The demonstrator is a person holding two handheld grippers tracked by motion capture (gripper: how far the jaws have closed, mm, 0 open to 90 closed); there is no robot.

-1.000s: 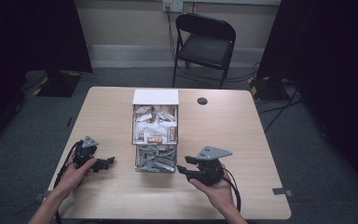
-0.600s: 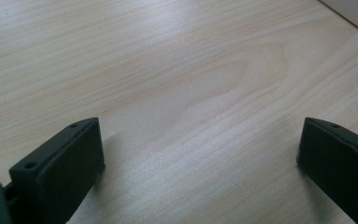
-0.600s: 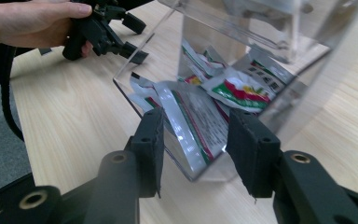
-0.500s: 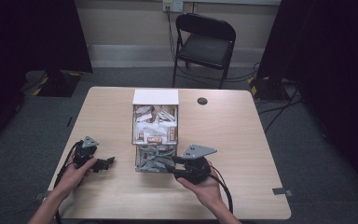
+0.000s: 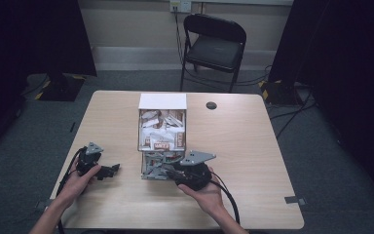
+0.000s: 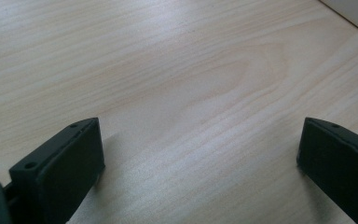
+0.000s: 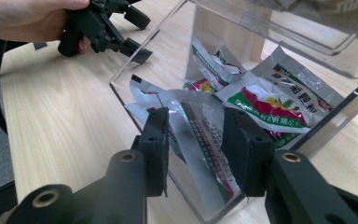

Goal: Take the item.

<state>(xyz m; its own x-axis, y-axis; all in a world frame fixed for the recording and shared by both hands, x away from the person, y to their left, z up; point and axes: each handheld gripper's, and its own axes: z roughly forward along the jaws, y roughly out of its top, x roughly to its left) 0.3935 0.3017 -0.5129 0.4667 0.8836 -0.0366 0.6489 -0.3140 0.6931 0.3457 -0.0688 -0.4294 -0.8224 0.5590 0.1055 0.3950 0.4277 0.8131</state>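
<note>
A clear plastic dispenser box (image 5: pixel 163 131) full of snack packets stands mid-table, its open bottom tray (image 7: pixel 135 100) spilling packets. My right gripper (image 5: pixel 168 170) reaches into that tray from the right. Its jaws have just been closing, and a silver packet with red and green print (image 7: pixel 200 144) lies between them (image 7: pixel 198 149). A gap shows beside each pad, so they do not press on it. My left gripper (image 5: pixel 113 170) rests on the table to the left, jaws wide open (image 6: pixel 200 154) over bare wood; it also appears at the upper left of the right gripper view (image 7: pixel 142 37).
The wooden table (image 5: pixel 243 146) has a black round cable hole (image 5: pixel 211 105) at the back right of the box. A black folding chair (image 5: pixel 214 44) stands beyond the far edge. More packets (image 7: pixel 270 102) lie deeper in the tray.
My right gripper has slid left across the table and into the dispenser's bottom tray. The left gripper has stayed where it was.
</note>
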